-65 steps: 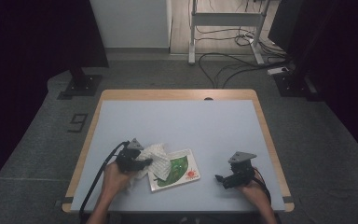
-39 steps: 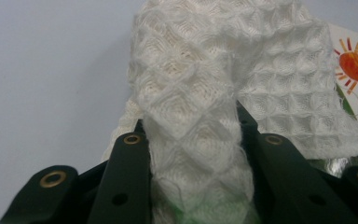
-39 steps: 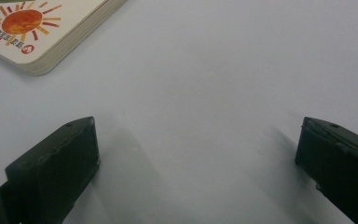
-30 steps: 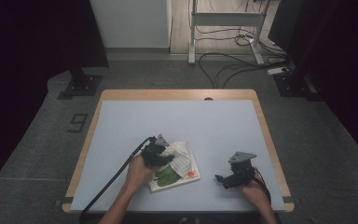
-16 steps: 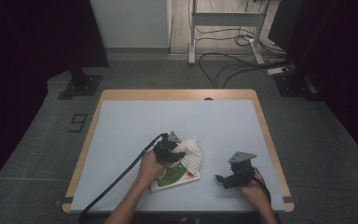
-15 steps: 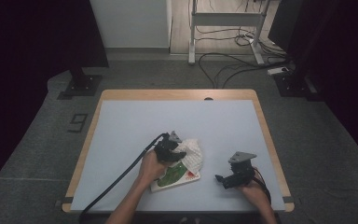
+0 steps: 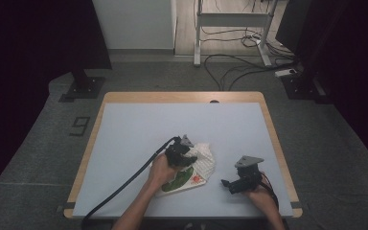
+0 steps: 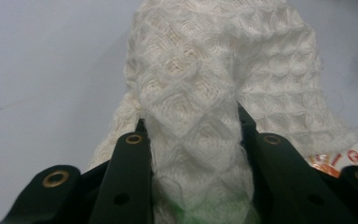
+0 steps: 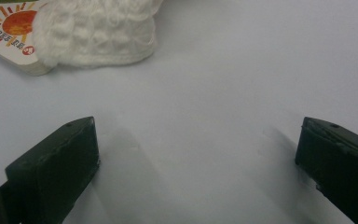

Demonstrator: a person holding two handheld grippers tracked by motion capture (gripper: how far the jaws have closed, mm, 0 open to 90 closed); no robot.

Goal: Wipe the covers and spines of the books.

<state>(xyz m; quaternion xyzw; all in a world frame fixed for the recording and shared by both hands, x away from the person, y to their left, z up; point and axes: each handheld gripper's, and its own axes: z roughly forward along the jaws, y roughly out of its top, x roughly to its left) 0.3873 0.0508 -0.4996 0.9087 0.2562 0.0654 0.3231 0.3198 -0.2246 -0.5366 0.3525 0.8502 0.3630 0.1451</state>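
Since the earlier frames, the left gripper (image 7: 188, 154) has dragged the white waffle-weave cloth (image 7: 204, 158) rightward across the picture book (image 7: 184, 179). Its jaws are clamped on a bunched fold of the cloth (image 8: 193, 140). The right gripper (image 7: 227, 184) rests on the table (image 7: 139, 134) nearby, jaws spread wide, holding nothing.

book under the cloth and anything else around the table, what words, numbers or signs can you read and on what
"9": dark figure on the floor left of the table.
Red characters on the book corner beside the cloth: too cut off and blurred to read.
Sun picture on the book's cover in the right gripper view: a picture, no readable text.
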